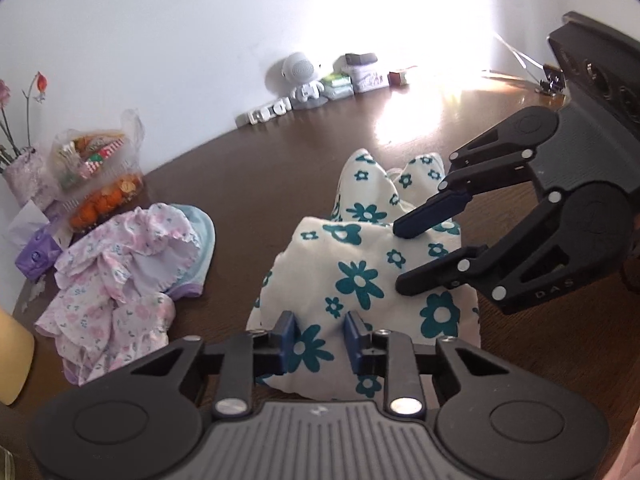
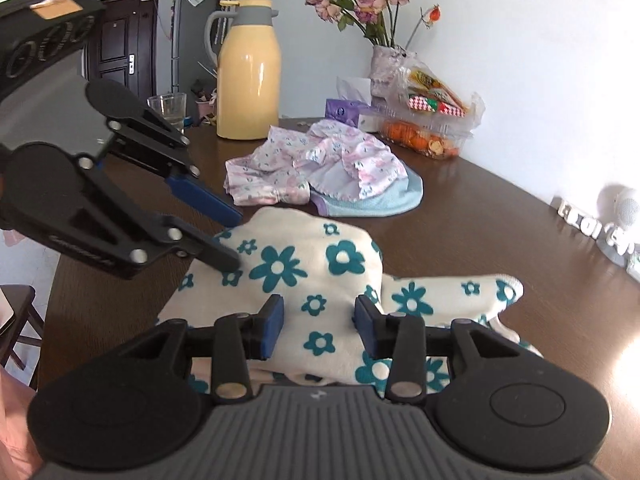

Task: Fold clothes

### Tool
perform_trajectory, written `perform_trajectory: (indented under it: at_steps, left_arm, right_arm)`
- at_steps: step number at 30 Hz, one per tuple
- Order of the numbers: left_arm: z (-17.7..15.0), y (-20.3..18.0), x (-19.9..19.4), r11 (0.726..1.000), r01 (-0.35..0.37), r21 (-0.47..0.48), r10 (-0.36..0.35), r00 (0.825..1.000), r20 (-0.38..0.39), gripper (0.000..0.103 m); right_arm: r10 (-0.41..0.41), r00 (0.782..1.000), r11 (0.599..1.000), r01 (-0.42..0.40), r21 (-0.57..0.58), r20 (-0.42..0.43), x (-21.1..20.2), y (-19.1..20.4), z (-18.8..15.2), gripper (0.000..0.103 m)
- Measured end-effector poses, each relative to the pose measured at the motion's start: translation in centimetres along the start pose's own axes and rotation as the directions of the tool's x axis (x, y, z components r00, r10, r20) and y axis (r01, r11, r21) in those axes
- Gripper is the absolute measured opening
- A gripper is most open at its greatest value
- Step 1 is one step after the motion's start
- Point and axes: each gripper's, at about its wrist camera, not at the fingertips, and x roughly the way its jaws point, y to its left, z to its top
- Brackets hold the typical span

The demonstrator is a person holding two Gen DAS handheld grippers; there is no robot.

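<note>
A cream garment with teal flowers point(image 1: 360, 264) lies bunched on the brown table point(image 1: 248, 184); it also shows in the right wrist view point(image 2: 312, 272). My left gripper point(image 1: 319, 338) is open, its jaws standing over the garment's near edge. My right gripper point(image 2: 319, 326) is open above the garment's other side. In the left wrist view the right gripper point(image 1: 400, 258) comes in from the right, tips over the cloth. In the right wrist view the left gripper point(image 2: 236, 240) comes in from the left, open. A pink floral garment point(image 1: 116, 280) lies crumpled on a light blue one point(image 1: 202, 240).
A yellow thermos jug point(image 2: 247, 68), a glass point(image 2: 168, 108), a vase of dried roses point(image 2: 390, 64), a purple tissue box point(image 2: 344, 110) and a plastic box of oranges and snacks point(image 2: 428, 128) stand along the table's far side. A white figurine point(image 1: 302, 80) and small boxes point(image 1: 360, 76) line the wall.
</note>
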Motion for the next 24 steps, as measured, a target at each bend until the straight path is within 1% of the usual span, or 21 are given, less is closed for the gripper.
perform_trajectory:
  at_steps: [4,7,8,9,10,12,13,15,16,17,19,21,24]
  left_arm:
    - [-0.2,-0.3,1.0,1.000,-0.005,0.000,0.005,1.000,-0.023,0.026]
    - [-0.3,-0.3,0.4,1.000,-0.012,-0.026,0.012,1.000,-0.006,0.028]
    - [-0.5,-0.3,-0.1,0.999,-0.017,-0.029,0.017,1.000,0.005,0.033]
    - [-0.7,-0.4,-0.5,0.999,-0.022,-0.031,0.023,1.000,0.016,0.042]
    - [-1.0,-0.3,-1.2,0.999,-0.030,-0.036,0.031,0.999,0.029,0.046]
    - [-1.8,-0.1,-2.6,0.997,-0.055,-0.058,0.057,0.997,0.045,0.060]
    - [-2.3,0.0,-3.0,0.995,-0.072,-0.071,0.075,0.996,0.048,0.062]
    - [-3.2,0.1,-3.6,0.991,-0.098,-0.094,0.103,0.994,0.044,0.073]
    - [-3.7,0.1,-3.7,0.989,-0.108,-0.103,0.112,0.993,0.040,0.074]
    - [-4.1,0.0,-3.8,0.988,-0.111,-0.111,0.116,0.993,0.036,0.074]
    - [-4.8,-0.4,-3.8,0.986,-0.112,-0.120,0.116,0.993,0.028,0.078]
    - [-5.5,-0.8,-3.5,0.985,-0.119,-0.123,0.123,0.992,0.022,0.090]
    - [-6.3,-0.8,-4.9,0.987,-0.112,-0.119,0.115,0.993,0.017,0.092]
  right_arm:
    - [-0.011,1.000,1.000,0.011,-0.017,-0.008,0.4,0.4,-0.4,0.041]
    - [-0.017,1.000,0.999,0.017,-0.041,-0.010,0.6,0.8,-0.3,0.042]
    - [-0.014,1.000,0.999,0.014,-0.043,-0.006,0.4,0.8,-0.1,0.044]
    - [-0.010,1.000,0.999,0.010,-0.047,-0.001,0.1,0.8,0.1,0.048]
    - [-0.005,1.000,0.999,0.005,-0.053,0.008,-0.4,0.9,0.3,0.051]
    - [0.000,1.000,0.997,0.002,-0.079,0.027,-1.5,1.4,0.6,0.060]
    - [0.006,0.999,0.995,-0.003,-0.098,0.035,-1.9,1.9,0.7,0.063]
    - [0.025,0.999,0.989,-0.019,-0.145,0.044,-2.7,3.1,0.8,0.078]
    - [0.035,0.999,0.985,-0.027,-0.170,0.042,-2.8,3.9,0.8,0.080]
    - [0.040,0.999,0.980,-0.032,-0.195,0.036,-2.7,4.6,0.8,0.082]
    - [0.037,0.999,0.973,-0.032,-0.228,0.019,-2.1,5.8,0.5,0.082]
    - [0.031,1.000,0.969,-0.029,-0.246,0.005,-1.4,6.8,0.2,0.082]
    - [-0.012,1.000,0.953,0.009,-0.302,-0.008,-0.6,8.2,-0.4,0.084]
